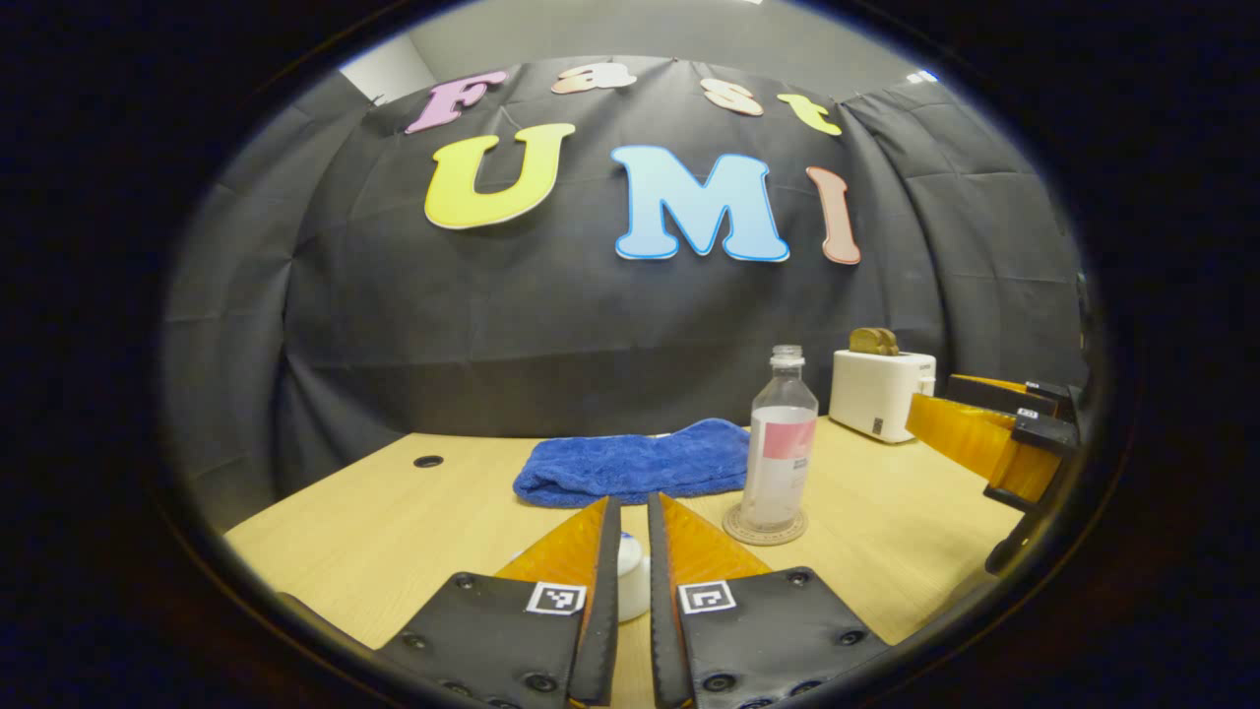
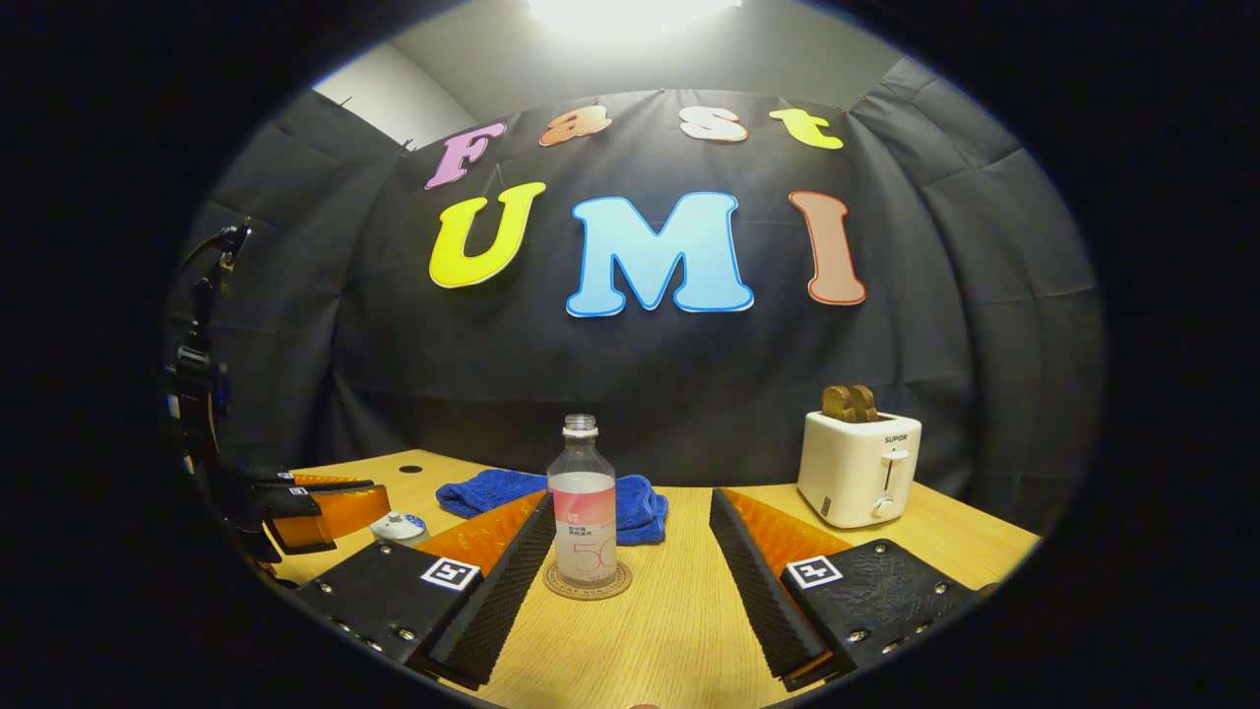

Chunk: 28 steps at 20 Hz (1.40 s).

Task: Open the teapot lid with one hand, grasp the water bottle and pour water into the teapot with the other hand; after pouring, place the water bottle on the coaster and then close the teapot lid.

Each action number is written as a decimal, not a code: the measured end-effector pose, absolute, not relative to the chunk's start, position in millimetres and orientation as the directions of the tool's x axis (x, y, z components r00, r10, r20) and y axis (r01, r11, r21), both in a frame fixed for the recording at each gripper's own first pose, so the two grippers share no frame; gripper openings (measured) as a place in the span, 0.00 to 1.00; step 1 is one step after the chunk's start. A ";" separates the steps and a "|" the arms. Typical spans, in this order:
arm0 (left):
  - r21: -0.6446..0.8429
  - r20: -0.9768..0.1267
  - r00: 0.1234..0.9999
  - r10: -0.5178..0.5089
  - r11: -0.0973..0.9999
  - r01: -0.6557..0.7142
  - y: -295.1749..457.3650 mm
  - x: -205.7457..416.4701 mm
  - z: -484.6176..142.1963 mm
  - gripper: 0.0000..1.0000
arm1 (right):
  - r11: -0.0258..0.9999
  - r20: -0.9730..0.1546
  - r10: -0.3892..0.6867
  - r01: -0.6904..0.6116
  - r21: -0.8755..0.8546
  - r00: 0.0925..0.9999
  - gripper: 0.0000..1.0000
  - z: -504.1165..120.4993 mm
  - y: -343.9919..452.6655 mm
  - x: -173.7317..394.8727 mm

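Teapot lid (image 1: 630, 576): a small white rounded piece showing in the narrow gap between the left gripper's fingers; whether they press on it I cannot tell. In the right gripper view a white lid with blue marks (image 2: 399, 527) sits on the table just ahead of the left tongs.
Teapot body: hidden behind the fingers, cannot be made out.
Left gripper (image 1: 631, 537): fingers nearly together, a thin slot between them.
Right gripper (image 2: 630, 537): fingers wide apart, gripping nothing; the water bottle stands ahead of the gap between them.
Water bottle (image 2: 582, 502): upright, cap off, partly filled, standing on the coaster (image 2: 588, 581), to the right of the left tongs.
Bottle label: pink band with small print too fine to make out.
Coaster writing: ringed text, illegible.
Blue towel (image 1: 635, 463): bunched on the table (image 1: 394, 522) behind the bottle, partly covered by it.
Toaster (image 2: 858, 468): white, bread slices in the slots, far right beyond the right tongs.
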<state>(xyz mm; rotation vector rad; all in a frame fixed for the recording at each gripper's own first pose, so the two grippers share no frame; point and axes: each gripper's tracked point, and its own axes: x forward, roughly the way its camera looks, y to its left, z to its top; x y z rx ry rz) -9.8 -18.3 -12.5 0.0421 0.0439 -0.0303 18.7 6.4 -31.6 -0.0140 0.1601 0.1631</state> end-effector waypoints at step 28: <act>0.009 -0.001 0.998 -0.055 0.998 0.055 -45.2 -119.5 -9.0 0.21 | 0.996 -0.198 0.079 -0.085 -0.022 0.977 0.98 -36.2 3.8 -86.5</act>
